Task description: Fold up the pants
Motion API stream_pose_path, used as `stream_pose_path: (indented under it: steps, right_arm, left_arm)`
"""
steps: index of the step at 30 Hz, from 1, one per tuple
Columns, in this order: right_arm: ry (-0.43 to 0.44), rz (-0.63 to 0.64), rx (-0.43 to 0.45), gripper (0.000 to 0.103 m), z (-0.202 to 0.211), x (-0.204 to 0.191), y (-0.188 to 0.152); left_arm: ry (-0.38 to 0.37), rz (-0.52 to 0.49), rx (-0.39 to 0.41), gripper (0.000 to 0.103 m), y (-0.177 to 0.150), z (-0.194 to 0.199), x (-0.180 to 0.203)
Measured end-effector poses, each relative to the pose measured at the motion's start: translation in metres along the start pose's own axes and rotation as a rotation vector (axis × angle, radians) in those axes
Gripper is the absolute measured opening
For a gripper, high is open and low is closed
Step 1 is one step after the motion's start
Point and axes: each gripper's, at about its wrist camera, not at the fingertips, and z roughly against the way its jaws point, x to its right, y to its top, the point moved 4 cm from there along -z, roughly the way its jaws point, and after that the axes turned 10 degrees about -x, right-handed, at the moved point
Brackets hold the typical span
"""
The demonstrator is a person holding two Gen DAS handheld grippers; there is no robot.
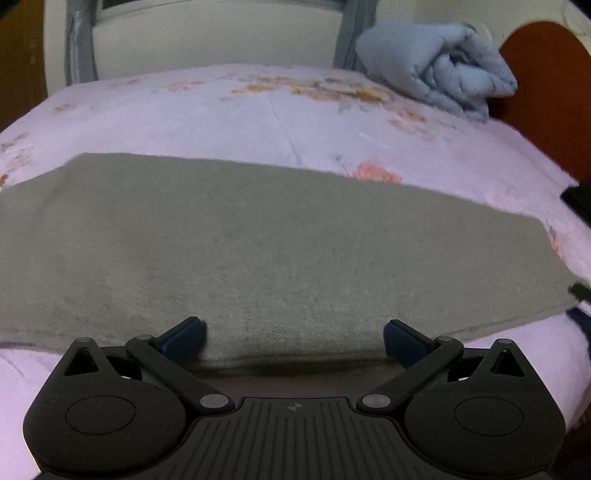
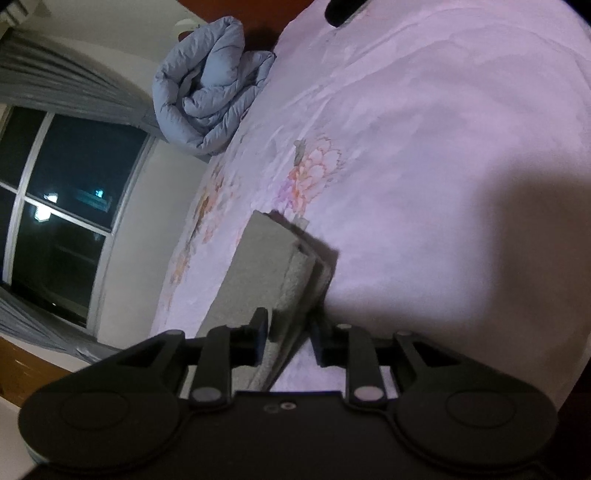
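Note:
Grey-green pants (image 1: 258, 251) lie flat across the bed in a wide folded band. My left gripper (image 1: 294, 341) is open, its blue-padded fingers wide apart at the near edge of the pants. In the right wrist view the camera is rolled sideways. My right gripper (image 2: 287, 338) is shut on the layered end of the pants (image 2: 266, 269), with the stacked fabric edges between its fingers.
The bed has a pale pink floral sheet (image 1: 221, 118). A rolled light-blue quilt (image 1: 439, 70) sits at the far right by the brown headboard (image 1: 554, 96). A window with grey curtains (image 2: 62, 192) is beyond the bed. A dark object (image 2: 341, 11) lies at the sheet's far edge.

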Motion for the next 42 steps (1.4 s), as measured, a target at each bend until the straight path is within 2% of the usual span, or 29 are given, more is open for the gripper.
stream_pose_path:
  steps: [3,6,12,14,16,20,22,24,26,28,29,31,33,34,36,38,39,40,41,42]
  right_arm:
    - [0.006,-0.024,0.029,0.015,0.001,0.005,0.002]
    - [-0.002,-0.024,0.016,0.014,-0.002,0.005,0.002]
    - [-0.001,-0.033,-0.009,0.015,-0.010,0.005,0.003]
    - [-0.040,0.015,-0.021,0.014,-0.015,-0.005,0.004]
    - [-0.073,0.082,-0.033,0.007,-0.017,-0.019,0.006]
    - [-0.093,0.198,-0.014,0.005,-0.013,-0.055,0.004]
    - [-0.081,0.250,-0.012,0.005,-0.012,-0.078,-0.001]
    - [-0.072,0.355,-0.013,0.005,-0.015,-0.115,-0.014]
    - [-0.059,0.464,-0.017,0.005,-0.023,-0.154,-0.034]
    - [-0.021,0.553,-0.035,0.005,-0.039,-0.191,-0.062]
    - [0.000,0.595,-0.051,0.005,-0.047,-0.210,-0.082]
    - [0.029,0.677,-0.087,0.005,-0.065,-0.239,-0.123]
    - [0.053,0.750,-0.148,0.005,-0.089,-0.261,-0.173]
    - [0.058,0.785,-0.182,0.005,-0.102,-0.268,-0.198]
    - [0.047,0.848,-0.270,0.005,-0.132,-0.272,-0.254]
    - [-0.005,0.907,-0.387,0.005,-0.167,-0.265,-0.307]
    - [-0.056,0.934,-0.473,0.008,-0.187,-0.255,-0.335]
    - [-0.099,0.974,-0.460,0.009,-0.194,-0.249,-0.349]
    - [-0.109,1.007,-0.408,0.010,-0.192,-0.247,-0.357]
    - [-0.109,0.992,-0.400,0.010,-0.190,-0.247,-0.356]
  left_arm:
    - [0.029,-0.063,-0.032,0.103,-0.005,-0.008,0.003]
    - [0.017,-0.019,-0.039,0.103,-0.001,-0.006,-0.001]
    - [0.040,-0.045,-0.027,0.103,-0.005,-0.010,0.004]
    - [0.056,-0.062,-0.038,0.103,-0.004,-0.013,0.006]
    - [0.072,-0.075,-0.041,0.103,-0.003,-0.015,0.008]
    - [0.047,-0.070,-0.039,0.103,-0.001,-0.011,0.003]
    - [0.031,-0.046,-0.013,0.103,0.001,0.001,-0.012]
    - [0.041,0.017,0.055,0.103,0.002,0.027,-0.046]
    - [0.081,0.038,0.113,0.103,0.002,0.052,-0.089]
    - [0.143,0.083,0.158,0.103,0.003,0.074,-0.148]
    - [0.169,0.116,0.158,0.103,0.003,0.081,-0.177]
    - [0.182,0.193,0.102,0.103,-0.001,0.087,-0.236]
    - [0.231,0.258,0.107,0.103,-0.013,0.097,-0.282]
    - [0.269,0.285,0.103,0.103,-0.021,0.101,-0.304]
    - [0.295,0.364,0.096,0.103,-0.038,0.107,-0.344]
    - [0.314,0.437,0.081,0.103,-0.056,0.109,-0.379]
    - [0.297,0.465,0.078,0.103,-0.063,0.110,-0.392]
    - [0.275,0.491,0.074,0.103,-0.071,0.111,-0.405]
    - [0.274,0.505,0.066,0.103,-0.077,0.112,-0.413]
    - [0.276,0.507,0.066,0.103,-0.081,0.113,-0.419]
